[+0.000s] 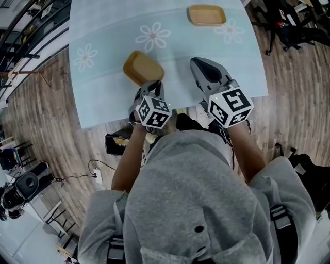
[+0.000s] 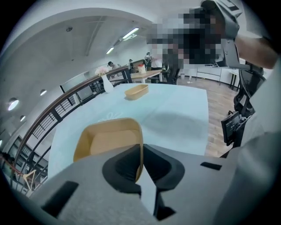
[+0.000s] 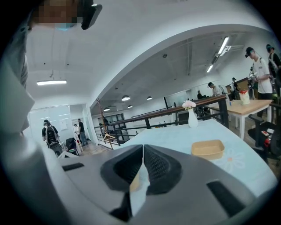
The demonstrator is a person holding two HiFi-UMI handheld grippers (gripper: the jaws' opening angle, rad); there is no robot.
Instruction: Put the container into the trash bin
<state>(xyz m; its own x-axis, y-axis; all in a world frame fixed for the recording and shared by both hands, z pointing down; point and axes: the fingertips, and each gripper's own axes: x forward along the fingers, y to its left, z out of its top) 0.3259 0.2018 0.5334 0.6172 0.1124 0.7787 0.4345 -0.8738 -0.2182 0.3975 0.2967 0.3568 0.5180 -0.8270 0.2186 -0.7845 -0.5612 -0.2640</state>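
Observation:
A tan, shallow container (image 1: 140, 67) lies tilted near the front of the pale blue tablecloth (image 1: 103, 31). My left gripper (image 1: 150, 85) is shut on its near rim. In the left gripper view the thin rim of the container (image 2: 107, 140) stands pinched between the two pads of that gripper (image 2: 141, 151). My right gripper (image 1: 199, 63) hovers over the cloth to the right of the container, shut with nothing in it. Its pads meet in the right gripper view (image 3: 142, 154). A second tan container (image 1: 206, 15) sits at the far side of the table, seen also as a tray (image 3: 207, 149).
A white vase with flowers (image 3: 192, 117) stands at the table's far edge by a dark railing (image 2: 66, 103). A black box-like thing (image 1: 116, 143) sits on the wooden floor under the near table edge. People stand in the background (image 3: 49, 132). Cables lie on the floor (image 1: 77, 178).

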